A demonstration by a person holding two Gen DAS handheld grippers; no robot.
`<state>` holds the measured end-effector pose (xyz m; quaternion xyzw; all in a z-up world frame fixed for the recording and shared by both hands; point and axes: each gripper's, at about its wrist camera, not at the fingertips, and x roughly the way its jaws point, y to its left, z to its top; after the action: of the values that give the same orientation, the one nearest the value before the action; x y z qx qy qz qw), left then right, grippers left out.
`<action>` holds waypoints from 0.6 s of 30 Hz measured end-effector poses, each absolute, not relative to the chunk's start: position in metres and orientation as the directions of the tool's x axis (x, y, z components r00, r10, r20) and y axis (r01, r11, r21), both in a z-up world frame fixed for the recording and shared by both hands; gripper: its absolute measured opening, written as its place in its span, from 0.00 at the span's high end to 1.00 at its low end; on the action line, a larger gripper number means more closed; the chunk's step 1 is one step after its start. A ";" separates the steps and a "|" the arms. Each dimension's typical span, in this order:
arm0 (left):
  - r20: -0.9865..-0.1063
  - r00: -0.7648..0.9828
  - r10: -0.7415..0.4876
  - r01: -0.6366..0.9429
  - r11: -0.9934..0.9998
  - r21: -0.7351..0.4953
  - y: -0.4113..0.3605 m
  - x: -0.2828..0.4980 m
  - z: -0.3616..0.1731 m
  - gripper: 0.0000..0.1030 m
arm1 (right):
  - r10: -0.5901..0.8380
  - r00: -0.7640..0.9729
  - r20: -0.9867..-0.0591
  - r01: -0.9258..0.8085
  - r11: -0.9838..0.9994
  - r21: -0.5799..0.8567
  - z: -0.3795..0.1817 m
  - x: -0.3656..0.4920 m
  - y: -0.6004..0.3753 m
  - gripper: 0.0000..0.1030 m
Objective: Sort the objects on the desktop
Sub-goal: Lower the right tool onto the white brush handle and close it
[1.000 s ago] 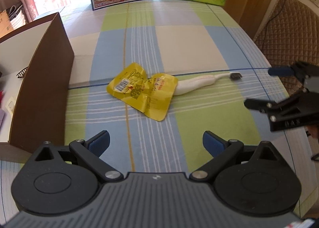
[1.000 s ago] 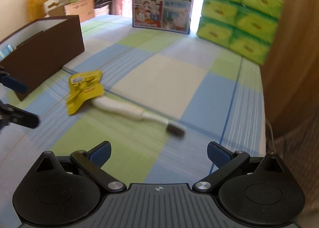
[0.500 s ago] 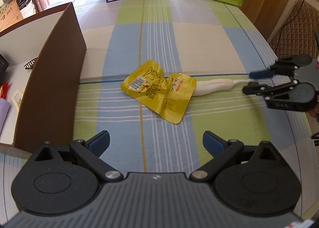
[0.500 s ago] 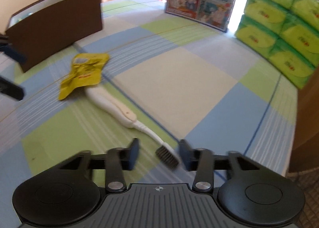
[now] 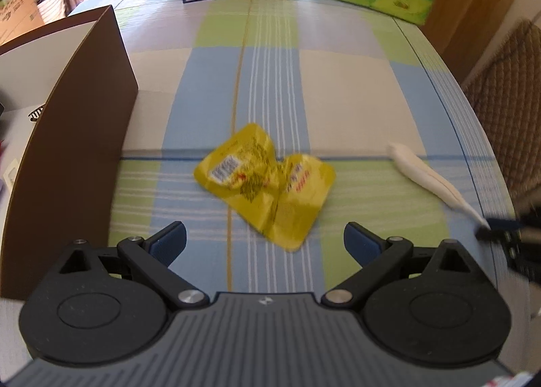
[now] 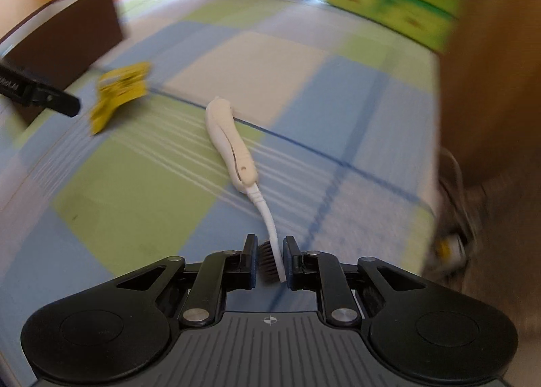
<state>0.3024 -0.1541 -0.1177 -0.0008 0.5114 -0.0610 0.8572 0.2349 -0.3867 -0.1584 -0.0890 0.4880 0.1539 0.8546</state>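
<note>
Right gripper (image 6: 268,262) clamped on white plastic toothbrush's (image 6: 230,143) bristle head, left gripper (image 5: 265,241) spread wide, empty, above crumpled yellow foil packet (image 5: 267,182)

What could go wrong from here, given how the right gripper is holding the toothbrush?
The right gripper pinches the toothbrush only at its bristle head, so the long white handle sticks out far ahead and could pivot or slip from the jaws. Swinging toward the brown box, that handle might strike its wall or sweep the yellow packet. The left gripper hangs open over the packet, so the two grippers could cross paths.
</note>
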 end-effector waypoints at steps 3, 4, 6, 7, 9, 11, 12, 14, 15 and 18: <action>-0.877 0.470 -0.098 0.047 0.995 -0.086 -0.155 0.321 -0.119 0.05 | 0.125 0.500 -0.857 -0.218 0.976 0.015 -0.156 0.225 -0.387 0.88; -0.877 0.470 -0.097 0.024 0.995 -0.097 -0.155 0.329 -0.120 0.05 | 0.112 0.508 -0.854 -0.195 0.981 0.013 -0.156 0.221 -0.384 0.88; -0.878 0.470 -0.095 -0.008 0.994 -0.112 -0.157 0.344 -0.124 0.05 | 0.099 0.519 -0.849 -0.160 0.987 0.017 -0.156 0.218 -0.381 0.88; -0.883 0.462 -0.086 -0.021 0.994 -0.108 -0.159 0.352 -0.128 0.05 | 0.097 0.525 -0.845 -0.154 0.988 0.017 -0.156 0.217 -0.380 0.88; -0.890 0.453 -0.052 -0.033 0.997 -0.076 -0.164 0.366 -0.135 0.05 | 0.092 0.528 -0.844 -0.151 0.988 0.013 -0.155 0.216 -0.379 0.88; -0.897 0.441 -0.015 -0.040 0.999 -0.036 -0.169 0.377 -0.143 0.05 | 0.101 0.524 -0.846 -0.151 0.988 0.025 -0.155 0.220 -0.381 0.88; -0.899 0.437 -0.009 -0.039 0.999 -0.029 -0.169 0.380 -0.147 0.05 | 0.106 0.523 -0.846 -0.148 0.988 0.033 -0.154 0.220 -0.382 0.88; -0.902 0.431 -0.005 -0.033 0.999 -0.021 -0.170 0.381 -0.151 0.05 | 0.113 0.526 -0.843 -0.146 0.988 0.042 -0.154 0.218 -0.383 0.88; -0.899 0.437 -0.006 -0.020 1.000 -0.017 -0.170 0.379 -0.151 0.05 | 0.112 0.529 -0.841 -0.144 0.989 0.042 -0.154 0.216 -0.384 0.88; -0.889 0.458 -0.018 0.027 1.000 -0.007 -0.168 0.367 -0.150 0.09 | 0.106 0.536 -0.838 -0.141 0.989 0.035 -0.155 0.214 -0.382 0.88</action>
<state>0.3675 -0.1680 -0.1501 0.0043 0.5204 -0.0133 0.8538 0.2136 -0.3821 -0.1553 -0.0186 0.4765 0.0705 0.8761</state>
